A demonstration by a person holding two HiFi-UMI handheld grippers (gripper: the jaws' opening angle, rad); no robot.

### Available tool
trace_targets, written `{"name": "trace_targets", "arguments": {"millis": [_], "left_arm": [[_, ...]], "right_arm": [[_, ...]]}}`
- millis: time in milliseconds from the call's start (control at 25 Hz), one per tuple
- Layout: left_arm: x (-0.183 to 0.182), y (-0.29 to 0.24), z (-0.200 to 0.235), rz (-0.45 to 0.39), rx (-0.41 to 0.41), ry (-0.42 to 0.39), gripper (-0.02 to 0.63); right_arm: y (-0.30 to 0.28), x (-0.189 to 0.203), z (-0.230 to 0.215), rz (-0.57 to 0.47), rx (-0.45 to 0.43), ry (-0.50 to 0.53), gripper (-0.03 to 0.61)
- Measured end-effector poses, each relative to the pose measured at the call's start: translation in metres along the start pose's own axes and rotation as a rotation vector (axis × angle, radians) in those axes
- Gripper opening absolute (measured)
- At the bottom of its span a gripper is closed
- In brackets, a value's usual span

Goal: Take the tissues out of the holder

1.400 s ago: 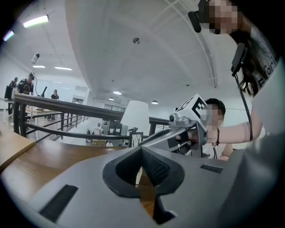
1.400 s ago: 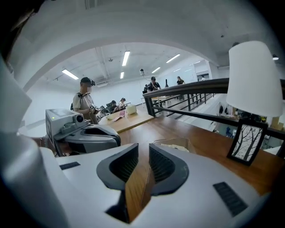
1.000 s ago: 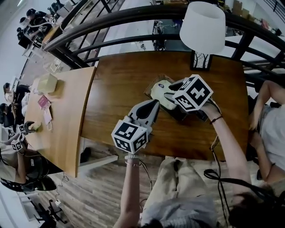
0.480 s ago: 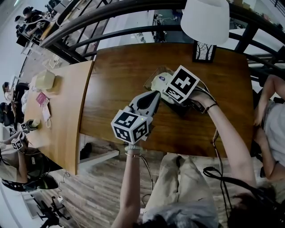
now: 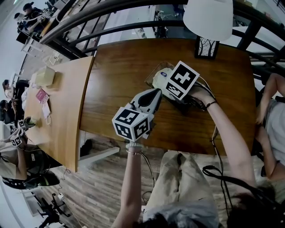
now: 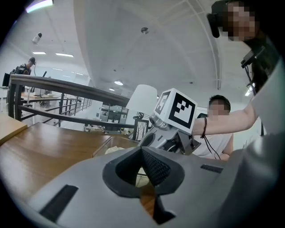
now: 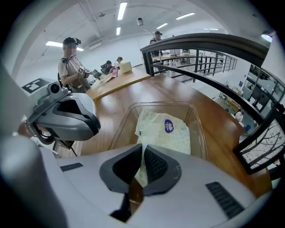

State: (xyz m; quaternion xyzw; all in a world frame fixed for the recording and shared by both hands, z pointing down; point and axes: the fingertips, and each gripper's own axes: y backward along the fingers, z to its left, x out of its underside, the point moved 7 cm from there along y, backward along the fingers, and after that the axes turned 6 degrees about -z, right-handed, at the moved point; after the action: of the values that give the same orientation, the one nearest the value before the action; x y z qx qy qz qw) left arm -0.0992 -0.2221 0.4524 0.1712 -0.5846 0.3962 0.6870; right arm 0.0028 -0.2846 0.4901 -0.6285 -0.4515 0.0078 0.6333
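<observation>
A clear plastic holder [image 7: 119, 130] stands on the dark wooden table [image 5: 116, 71]. In it lies a pale yellow tissue pack [image 7: 171, 138] with a round blue label. My right gripper [image 7: 142, 155] reaches into the holder's near end, shut on the near edge of the pack. In the head view its marker cube [image 5: 180, 80] covers most of the holder [image 5: 151, 74]. My left gripper [image 5: 153, 94] hovers just short of the holder, its jaws shut with nothing between them; the left gripper [image 6: 142, 151] looks toward the right one.
A white lamp shade [image 5: 208, 18] and a small framed tree picture [image 5: 206, 46] stand at the table's far edge, by a dark railing [image 5: 111, 13]. A lighter table [image 5: 58, 111] with a tissue box [image 5: 44, 78] adjoins on the left. A person [image 5: 271, 116] sits at right.
The right gripper has moved left and forward over the holder. The left gripper has edged slightly toward it.
</observation>
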Motion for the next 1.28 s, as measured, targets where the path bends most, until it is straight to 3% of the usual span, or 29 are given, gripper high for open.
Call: {"name": "trace_targets", "arguments": {"millis": [680,1280], "left_arm": [[-0.022,0.013,-0.011,-0.044,0.004,-0.017,0.008],[-0.074,0.04,-0.029,-0.1,0.016,-0.117,0.008]], "right_arm": [[0.062,-0.02,0.005,-0.211,0.014,-0.017,0.012],[0.139,-0.06,0.037,-0.447,-0.014,0.014,0.012]]}}
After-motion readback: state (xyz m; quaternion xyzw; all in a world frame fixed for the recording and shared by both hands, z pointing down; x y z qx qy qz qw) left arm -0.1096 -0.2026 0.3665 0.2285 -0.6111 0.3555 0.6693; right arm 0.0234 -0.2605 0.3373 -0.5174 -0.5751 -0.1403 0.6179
